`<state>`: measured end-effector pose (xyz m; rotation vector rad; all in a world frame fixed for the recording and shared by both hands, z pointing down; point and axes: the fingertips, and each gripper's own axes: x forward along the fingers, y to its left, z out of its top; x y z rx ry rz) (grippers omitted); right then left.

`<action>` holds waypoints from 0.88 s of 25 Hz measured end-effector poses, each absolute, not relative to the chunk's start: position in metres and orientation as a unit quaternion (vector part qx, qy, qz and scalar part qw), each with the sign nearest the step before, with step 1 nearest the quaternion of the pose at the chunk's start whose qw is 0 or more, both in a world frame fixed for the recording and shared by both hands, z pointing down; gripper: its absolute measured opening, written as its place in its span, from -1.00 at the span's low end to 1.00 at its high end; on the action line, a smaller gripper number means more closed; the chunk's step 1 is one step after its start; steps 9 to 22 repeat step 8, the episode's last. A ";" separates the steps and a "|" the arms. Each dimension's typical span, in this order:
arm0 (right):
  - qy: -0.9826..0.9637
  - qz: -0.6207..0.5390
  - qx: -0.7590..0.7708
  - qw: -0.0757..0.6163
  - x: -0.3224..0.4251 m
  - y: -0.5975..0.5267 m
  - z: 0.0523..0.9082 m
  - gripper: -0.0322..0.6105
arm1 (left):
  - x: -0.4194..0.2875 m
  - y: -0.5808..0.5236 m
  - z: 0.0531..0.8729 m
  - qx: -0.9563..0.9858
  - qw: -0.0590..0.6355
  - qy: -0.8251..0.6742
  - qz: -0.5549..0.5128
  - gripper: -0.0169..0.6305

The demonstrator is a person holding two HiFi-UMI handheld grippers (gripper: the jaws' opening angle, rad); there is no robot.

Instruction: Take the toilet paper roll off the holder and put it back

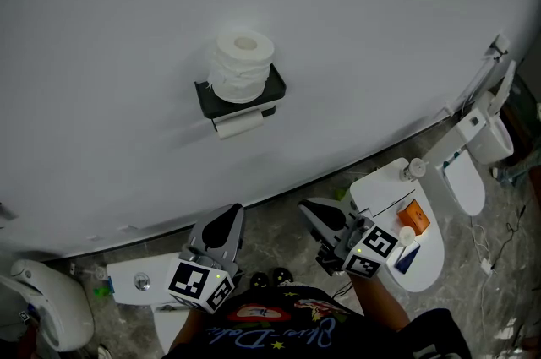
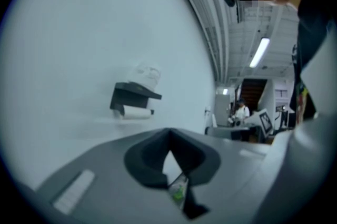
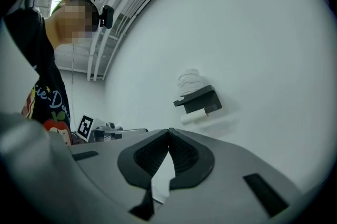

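Observation:
A black holder (image 1: 240, 99) is fixed to the white wall. One white toilet paper roll (image 1: 242, 66) stands upright on its top shelf. A second roll (image 1: 237, 124) hangs on the bar below. The holder (image 2: 131, 96) (image 3: 199, 100) shows small and far in both gripper views. My left gripper (image 1: 230, 219) is shut and empty, low and left of the holder. My right gripper (image 1: 314, 212) is shut and empty too, low and to the right. Both are well away from the wall and touch nothing.
A white toilet (image 1: 463, 167) stands at the right by the wall. A round white table (image 1: 425, 260) at the lower right carries an orange box (image 1: 413, 217) and small bottles. Another white fixture (image 1: 46, 307) is at the lower left. The floor is grey stone.

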<state>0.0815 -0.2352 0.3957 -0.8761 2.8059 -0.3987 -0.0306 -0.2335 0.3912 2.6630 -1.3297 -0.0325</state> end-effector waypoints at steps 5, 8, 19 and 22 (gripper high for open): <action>0.942 -0.128 -0.298 0.091 0.080 -0.236 0.389 -0.85 | -0.029 -0.231 0.386 0.894 0.079 -0.440 -0.014 -0.96; 0.939 -0.130 -0.304 0.093 0.080 -0.236 0.389 -0.85 | -0.029 -0.230 0.386 0.895 0.080 -0.438 -0.014 -0.96; 0.939 -0.130 -0.304 0.093 0.080 -0.236 0.389 -0.85 | -0.029 -0.230 0.386 0.895 0.080 -0.438 -0.014 -0.96; 0.939 -0.130 -0.304 0.093 0.080 -0.236 0.389 -0.85 | -0.029 -0.230 0.386 0.895 0.080 -0.438 -0.014 -0.96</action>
